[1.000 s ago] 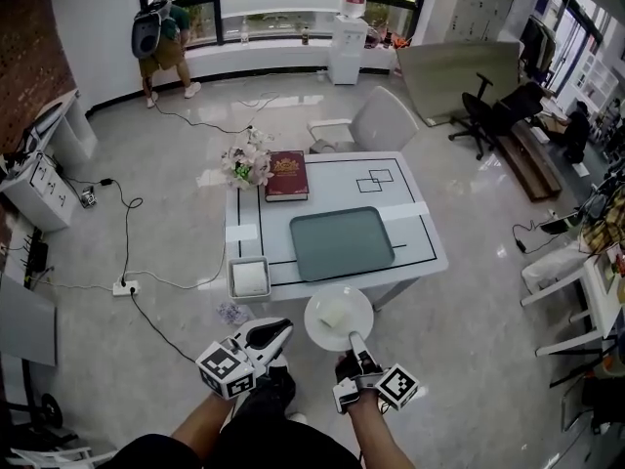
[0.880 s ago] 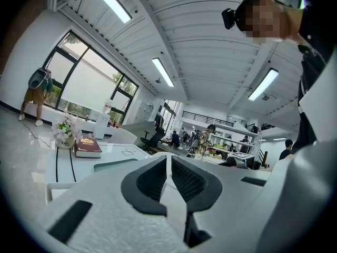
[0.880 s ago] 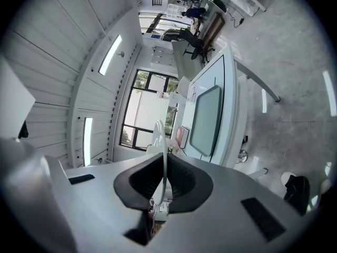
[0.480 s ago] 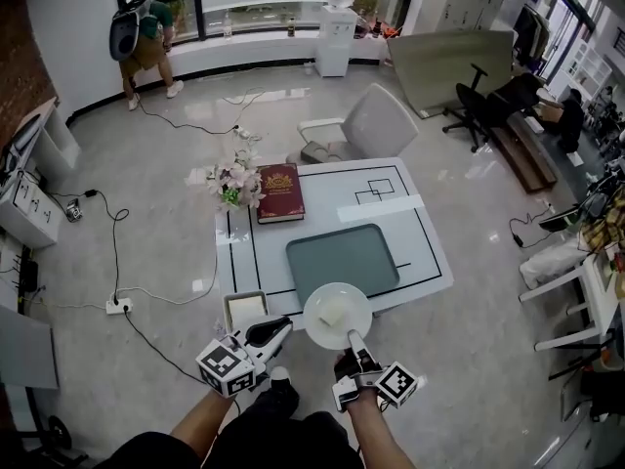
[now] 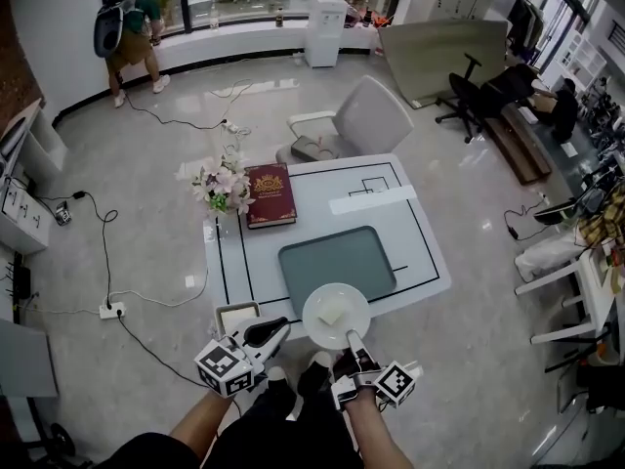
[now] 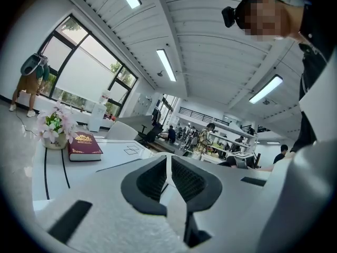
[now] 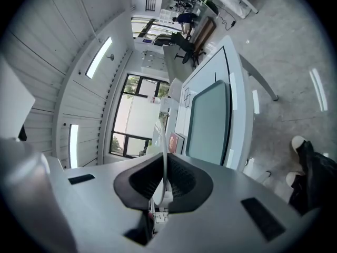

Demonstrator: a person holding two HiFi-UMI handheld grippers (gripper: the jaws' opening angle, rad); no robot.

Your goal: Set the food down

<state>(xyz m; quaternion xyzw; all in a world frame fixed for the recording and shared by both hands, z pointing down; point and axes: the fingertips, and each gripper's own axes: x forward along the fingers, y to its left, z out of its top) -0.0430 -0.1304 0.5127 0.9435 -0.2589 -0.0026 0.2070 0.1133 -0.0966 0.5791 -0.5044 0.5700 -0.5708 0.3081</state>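
Note:
A white plate (image 5: 336, 316) carries a pale square piece of food (image 5: 335, 313). My right gripper (image 5: 349, 338) is shut on the plate's near rim, and in the right gripper view that rim (image 7: 165, 141) shows edge-on between the black pads. The plate hangs over the near edge of the white table (image 5: 420, 233), just in front of the grey-green tray (image 5: 337, 260). To the plate's left, my left gripper (image 5: 284, 325) is shut with nothing in it; its pads meet at the tips (image 6: 169, 159) in the left gripper view.
On the table's far left lie a red book (image 5: 269, 194) and a bunch of flowers (image 5: 219, 181). A white box (image 5: 235, 317) sits at the near-left corner. A pale chair (image 5: 363, 120) stands behind the table. Cables (image 5: 107, 262) run over the floor at the left.
Both grippers and the plate have come forward to the table. The plate, which was over the floor short of the table, now hangs over its near edge by the tray.

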